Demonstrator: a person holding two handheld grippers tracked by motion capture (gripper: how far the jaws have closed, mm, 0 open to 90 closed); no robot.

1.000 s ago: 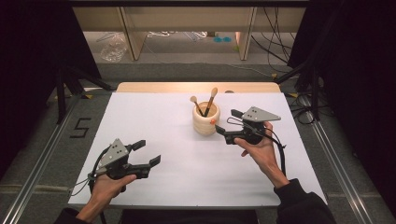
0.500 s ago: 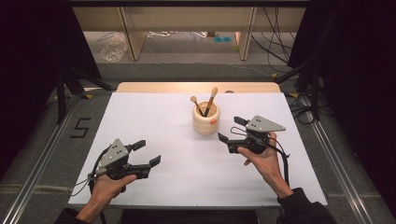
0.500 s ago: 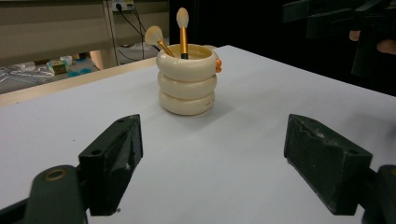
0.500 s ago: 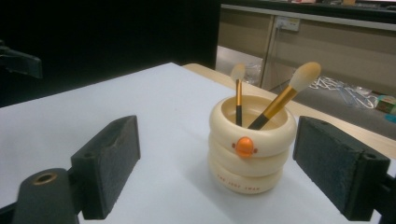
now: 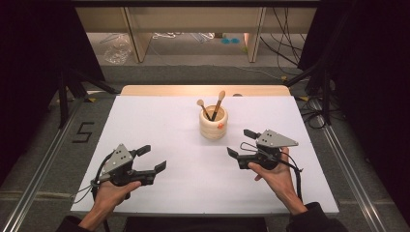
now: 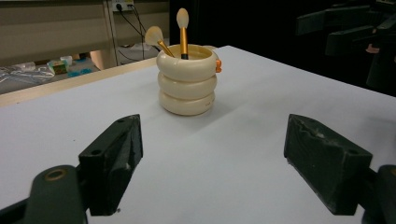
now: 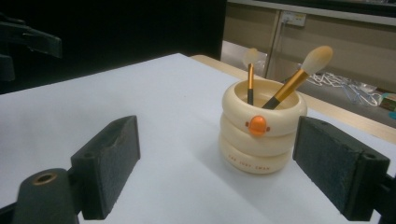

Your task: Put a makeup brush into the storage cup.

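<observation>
High view: left gripper (image 5: 151, 158) held low at the near left of the white table (image 5: 159, 116), jaws spread wide, nothing between them. Right gripper (image 5: 241, 143) at the near right, jaws likewise apart and empty, pointing left. Farther back, near the table's centre, a cream ringed brush holder (image 5: 213, 123) stands upright, well apart from the left gripper, nearer the right. Two makeup brushes (image 5: 217, 104) lean inside it, bristles up. Right gripper view: an orange knob (image 7: 256, 124) on the holder's front.
</observation>
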